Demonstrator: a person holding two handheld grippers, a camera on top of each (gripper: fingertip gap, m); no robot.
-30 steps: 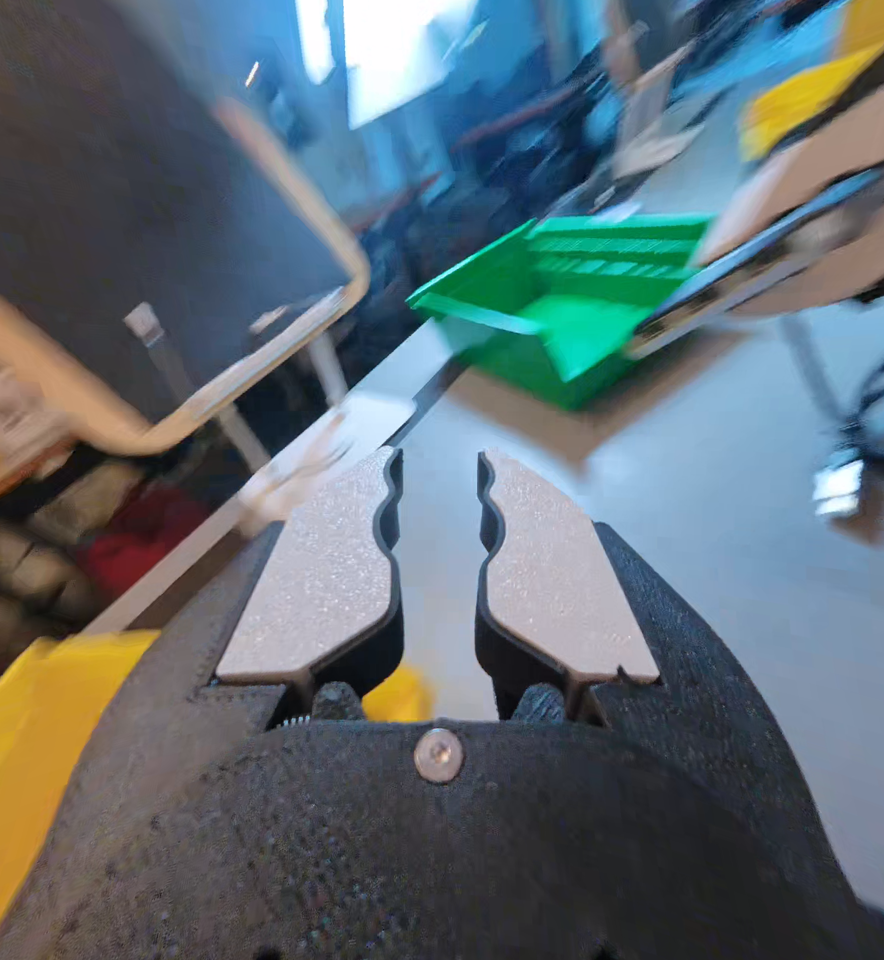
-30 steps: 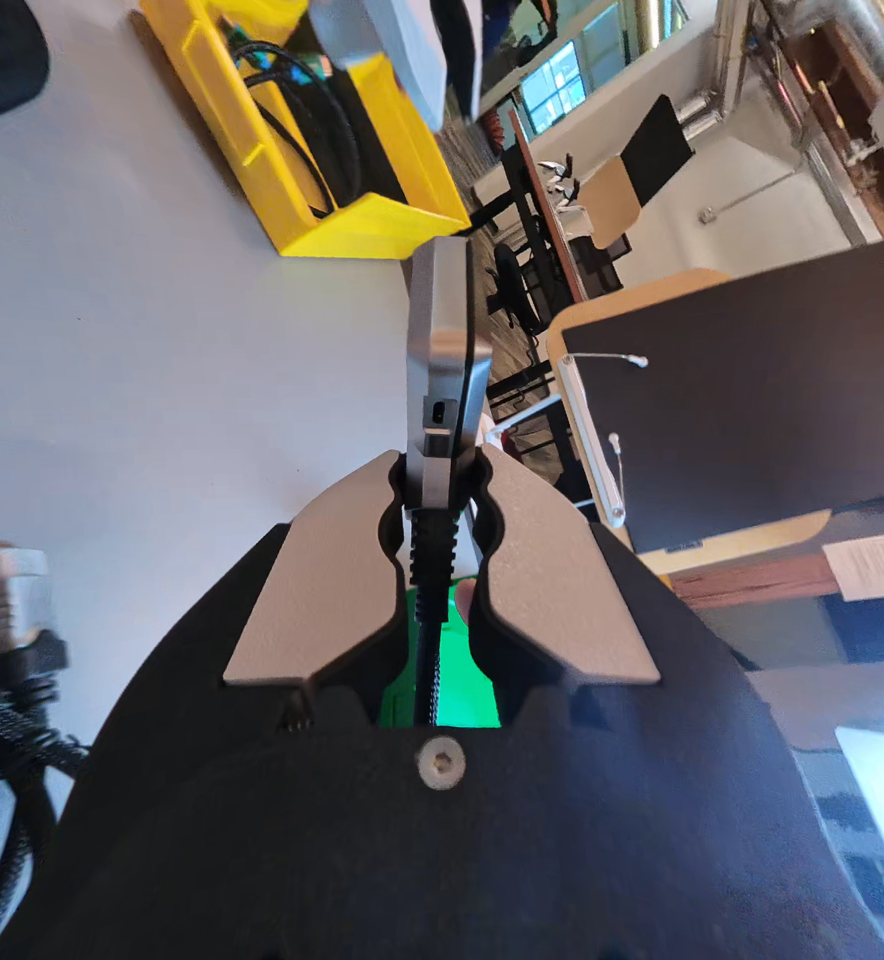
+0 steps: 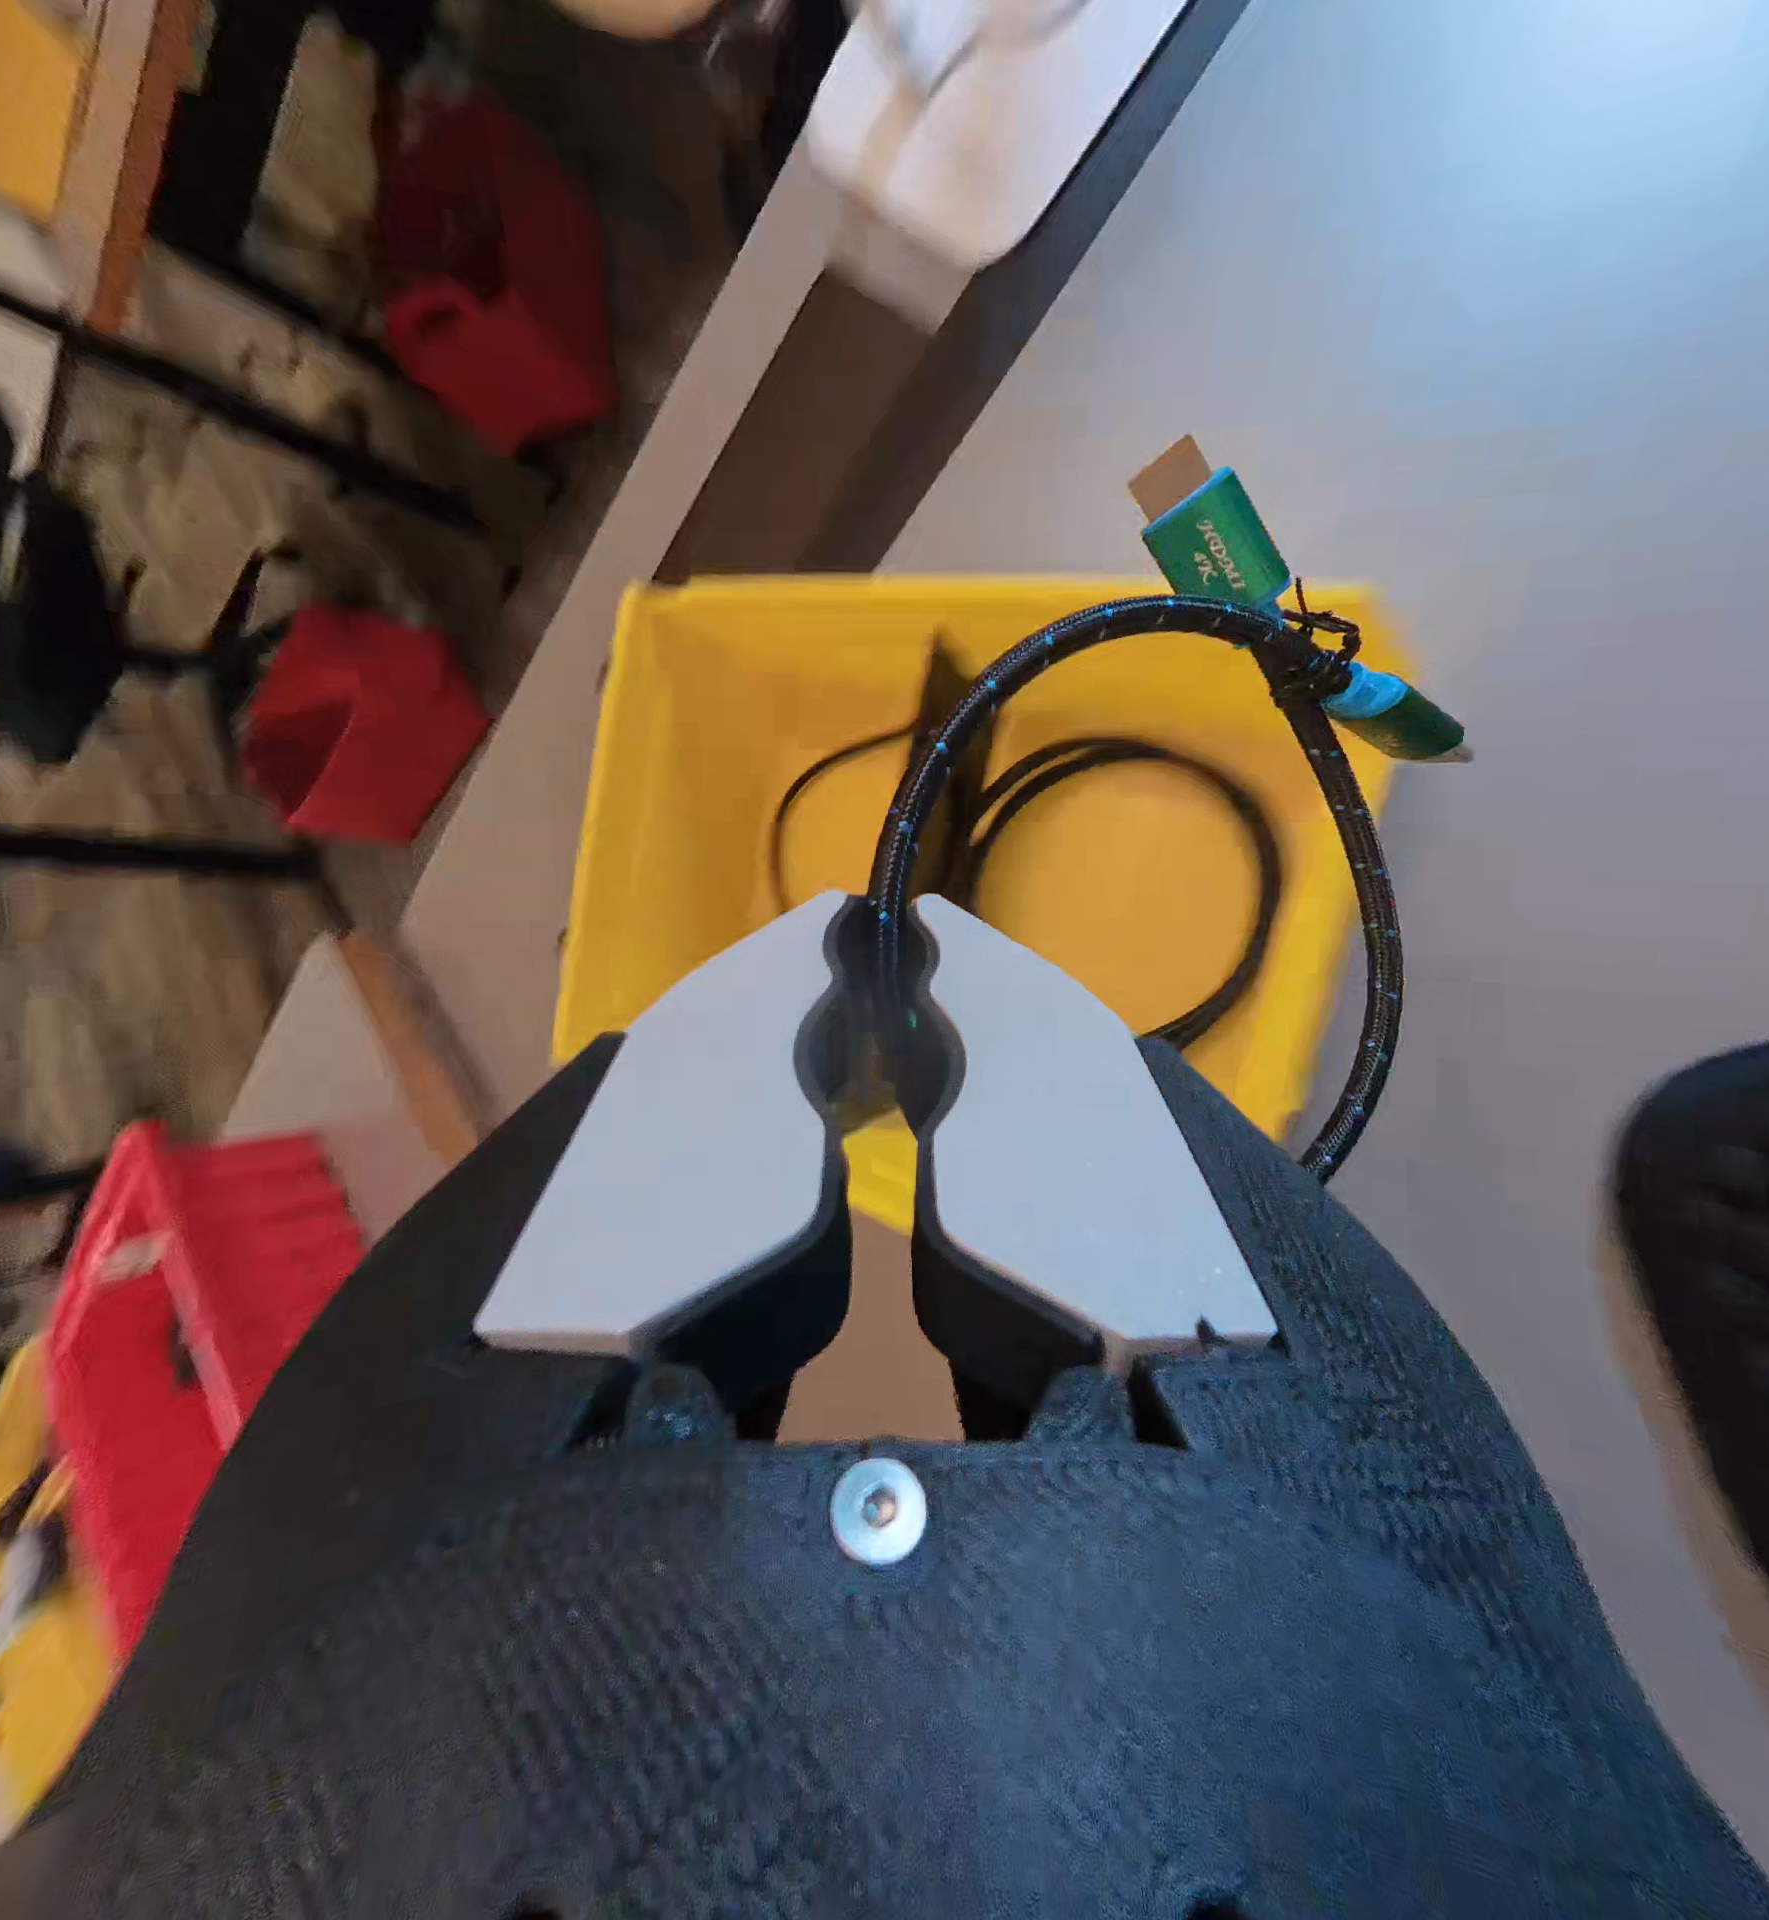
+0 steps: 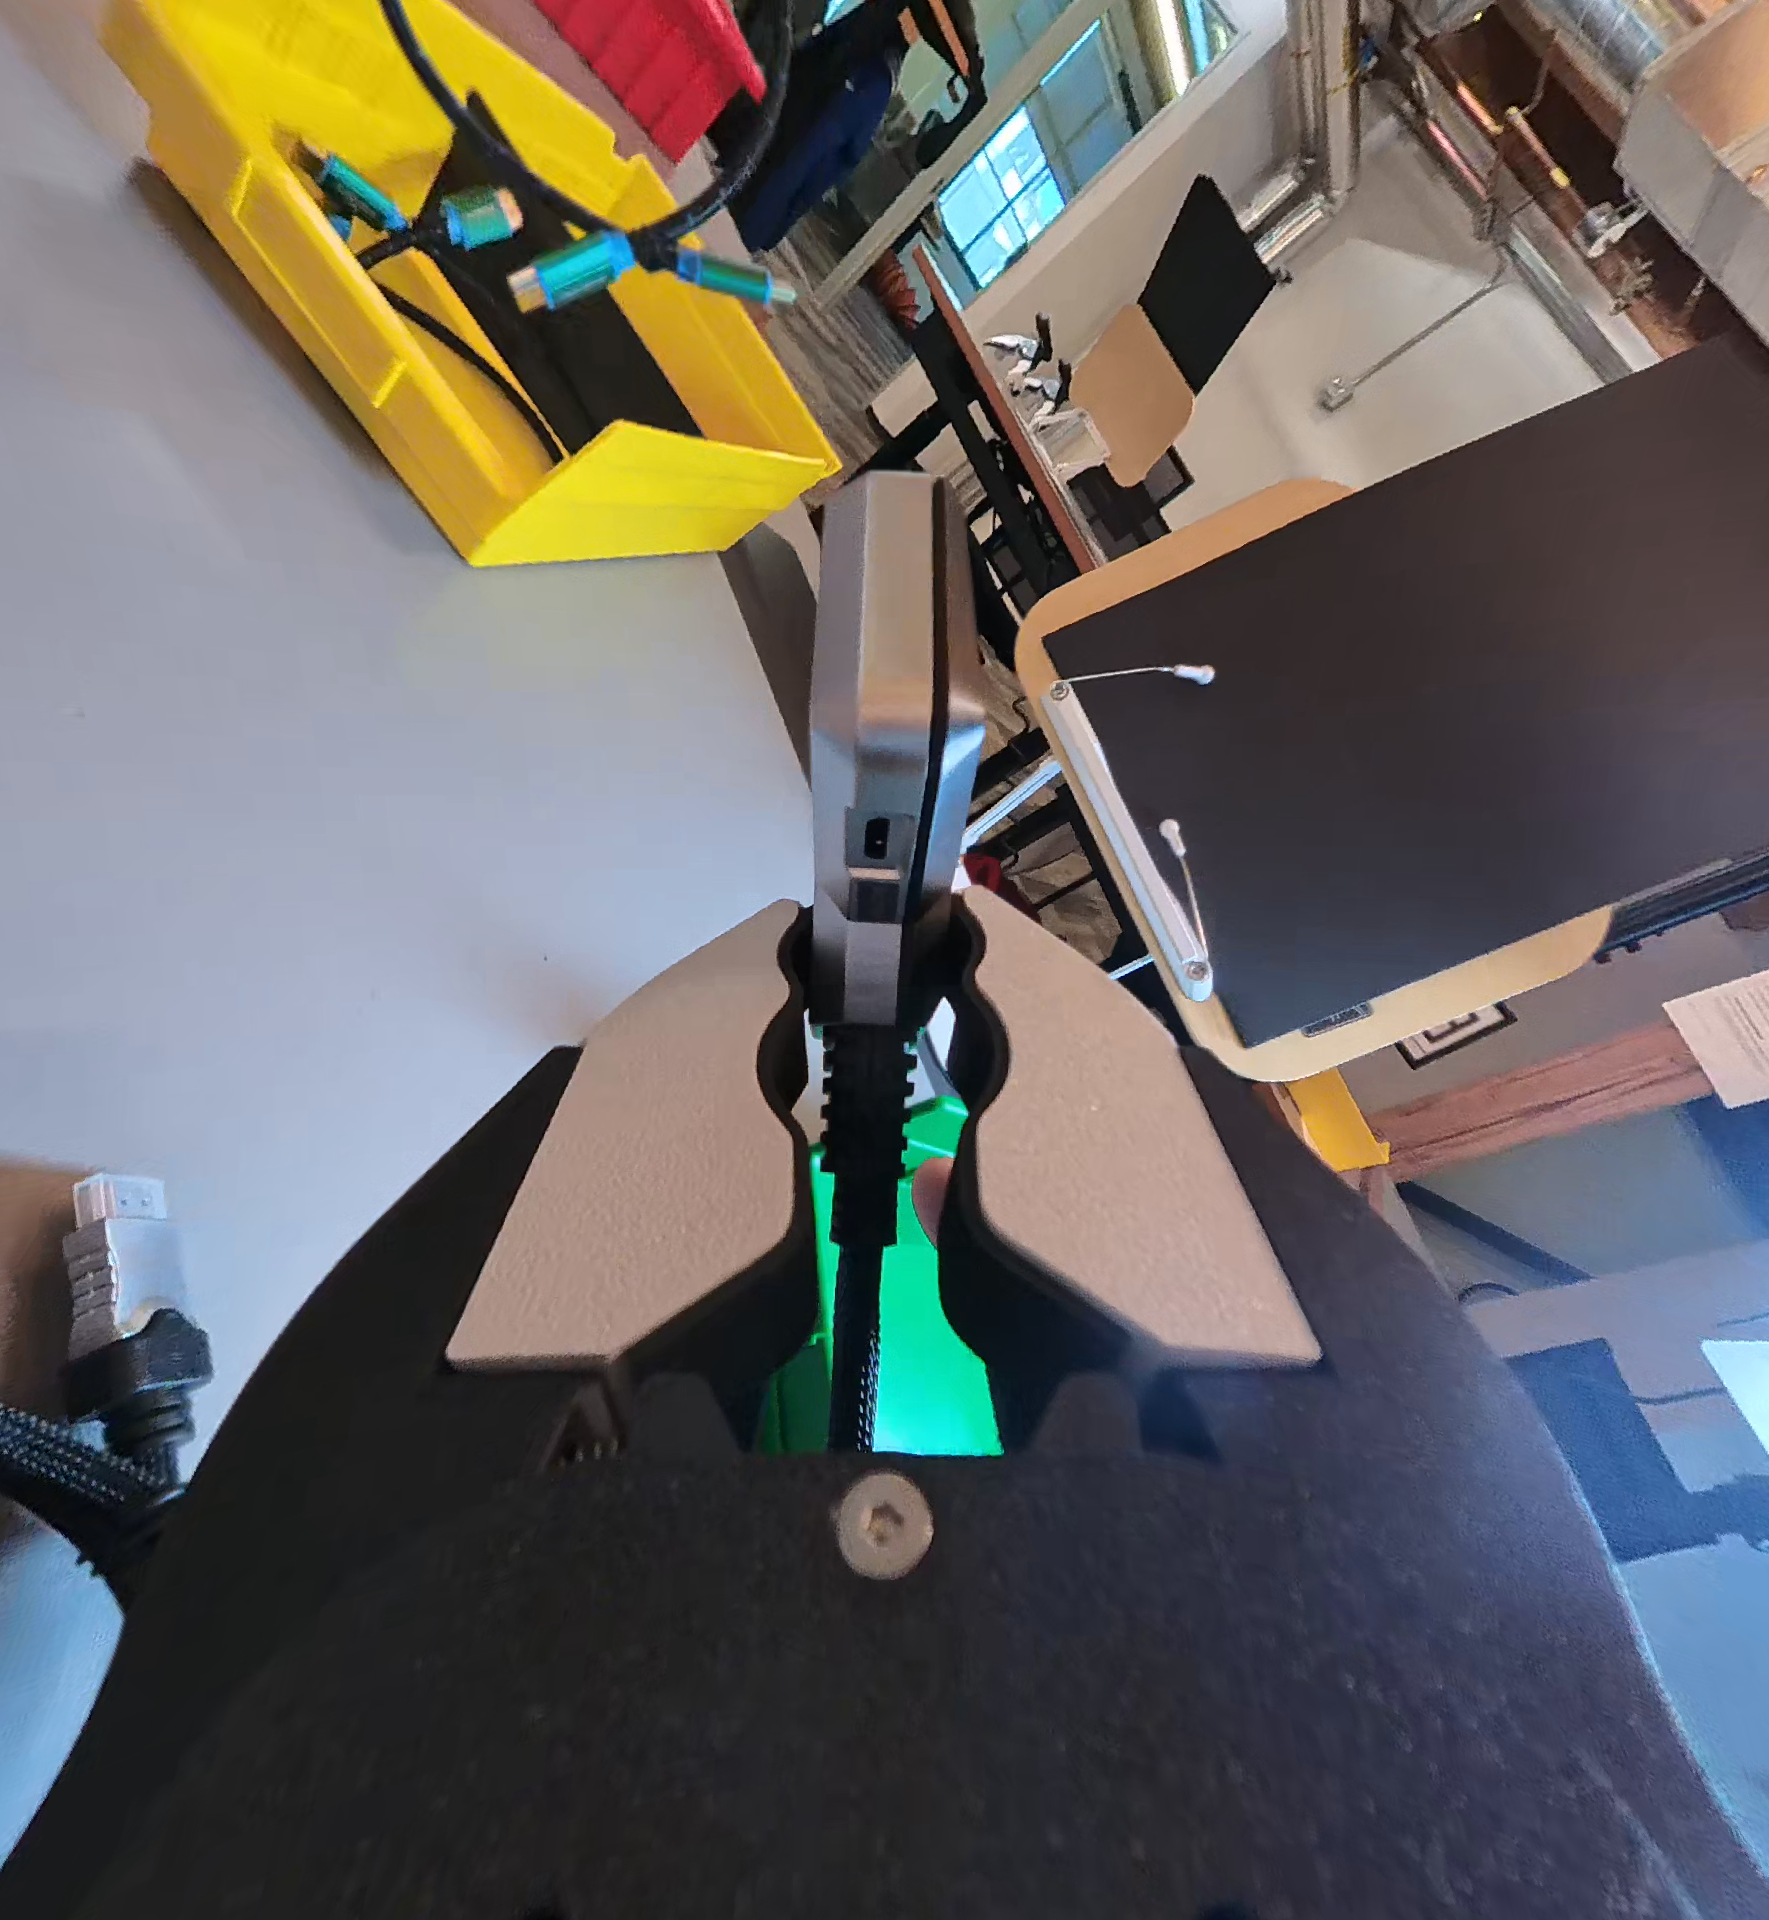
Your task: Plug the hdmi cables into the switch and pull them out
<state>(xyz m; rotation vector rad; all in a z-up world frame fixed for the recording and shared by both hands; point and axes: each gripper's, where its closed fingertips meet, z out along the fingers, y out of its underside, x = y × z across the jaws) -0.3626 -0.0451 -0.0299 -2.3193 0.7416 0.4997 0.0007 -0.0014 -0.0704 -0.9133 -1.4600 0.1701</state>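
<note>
Left wrist view: left gripper (image 3: 878,971) clamped on braided HDMI cable (image 3: 1363,862) above yellow bin (image 3: 714,727); right gripper (image 4: 878,961) clamped on grey switch (image 4: 885,686).

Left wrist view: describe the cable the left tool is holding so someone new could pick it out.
Find the yellow bin at the grey table's edge. Above it, the left tool is shut on a black braided cable with blue flecks that loops up and round. Unlike the plain thin black cable coiled in the bin, its two green plugs are tied together.
</note>
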